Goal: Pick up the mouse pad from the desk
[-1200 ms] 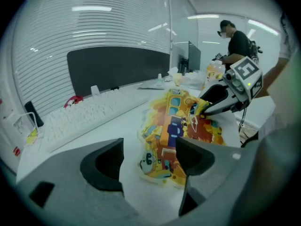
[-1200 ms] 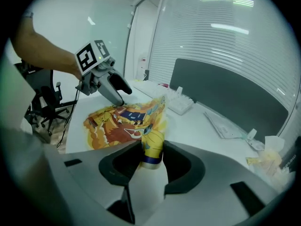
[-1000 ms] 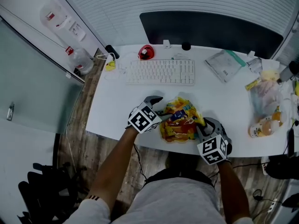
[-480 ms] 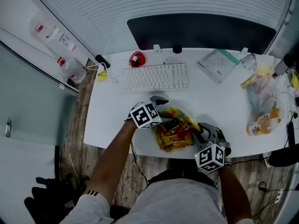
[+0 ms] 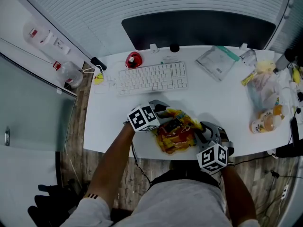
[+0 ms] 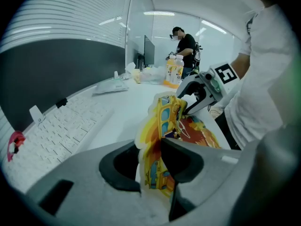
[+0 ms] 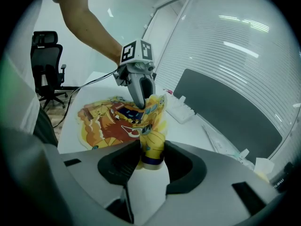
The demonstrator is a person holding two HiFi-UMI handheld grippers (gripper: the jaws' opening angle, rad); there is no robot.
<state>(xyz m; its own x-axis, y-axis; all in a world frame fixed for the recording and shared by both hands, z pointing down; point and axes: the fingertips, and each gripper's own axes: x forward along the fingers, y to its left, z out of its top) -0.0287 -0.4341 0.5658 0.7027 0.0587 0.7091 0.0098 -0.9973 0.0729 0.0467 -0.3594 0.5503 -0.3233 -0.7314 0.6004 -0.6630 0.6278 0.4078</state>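
The mouse pad point(image 5: 176, 131) is a thin, irregular sheet with a yellow, orange and red cartoon print, near the white desk's point(image 5: 109, 122) front edge. Both ends are pinched and it buckles upward in the middle. My left gripper point(image 5: 163, 113) is at its left end; its jaws have just been closing and now press on the raised edge of the pad point(image 6: 162, 140). My right gripper point(image 5: 201, 130) is shut on the pad's right edge point(image 7: 151, 147). In the left gripper view the right gripper point(image 6: 200, 91) shows beyond the pad. The right gripper view shows the left gripper point(image 7: 138, 91) the same way.
A white keyboard point(image 5: 151, 78) lies behind the pad, with a small red object point(image 5: 133, 59) at its far left. A dark panel point(image 5: 199, 28) backs the desk. A flat clear pouch point(image 5: 217, 63), plastic bags point(image 5: 266, 86) and a bottle point(image 5: 266, 122) crowd the right side.
The left gripper shifted onto the pad's left end and its jaws closed on it. The pad bunched up more between the two grippers. The right gripper stayed put.
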